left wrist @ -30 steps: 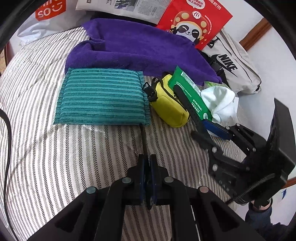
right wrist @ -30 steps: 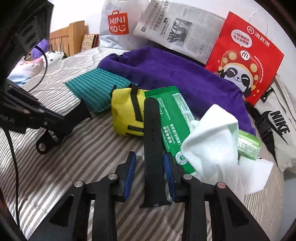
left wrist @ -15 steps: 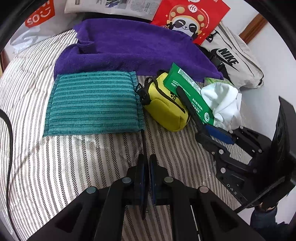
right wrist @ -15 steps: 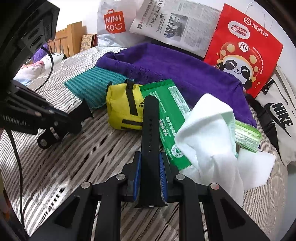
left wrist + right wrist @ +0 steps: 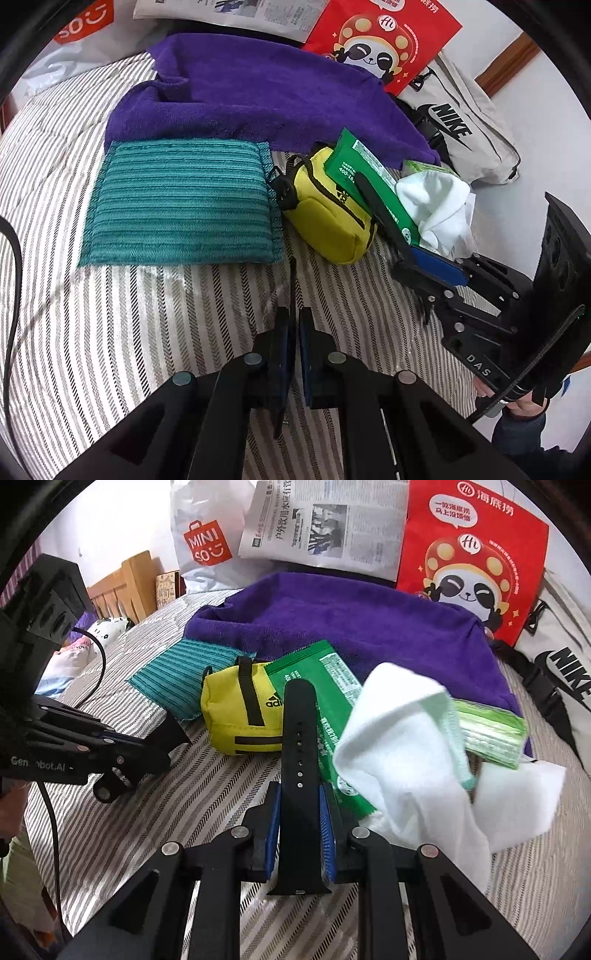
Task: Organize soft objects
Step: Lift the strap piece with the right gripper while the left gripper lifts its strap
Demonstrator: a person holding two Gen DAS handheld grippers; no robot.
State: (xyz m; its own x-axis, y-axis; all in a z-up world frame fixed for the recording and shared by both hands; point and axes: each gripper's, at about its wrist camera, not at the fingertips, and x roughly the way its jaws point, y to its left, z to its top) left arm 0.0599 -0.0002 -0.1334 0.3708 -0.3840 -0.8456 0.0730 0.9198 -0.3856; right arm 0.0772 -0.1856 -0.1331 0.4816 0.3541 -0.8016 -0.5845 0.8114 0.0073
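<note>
My right gripper (image 5: 298, 808) is shut on a black watch strap (image 5: 300, 738), held lifted over the green packet (image 5: 325, 686) and beside the yellow pouch (image 5: 236, 709). A white cloth (image 5: 402, 746) lies to its right. My left gripper (image 5: 293, 325) is shut on a thin black strap (image 5: 292, 280) seen edge-on, above the striped bedding (image 5: 129, 332). In the left wrist view the right gripper (image 5: 424, 266) holds the watch strap (image 5: 376, 206) next to the yellow pouch (image 5: 332, 221). The teal pad (image 5: 181, 203) and the purple towel (image 5: 258, 92) lie behind.
A red panda bag (image 5: 469, 554), newspaper (image 5: 325, 520) and Miniso bag (image 5: 207, 542) stand at the back. A Nike bag (image 5: 565, 672) lies right. A green tissue pack (image 5: 487, 731) sits behind the white cloth. A black cable (image 5: 11, 258) runs at left.
My right gripper has closed on the black watch strap and raised it a little. My left gripper has pulled back slightly, still shut on its strap.
</note>
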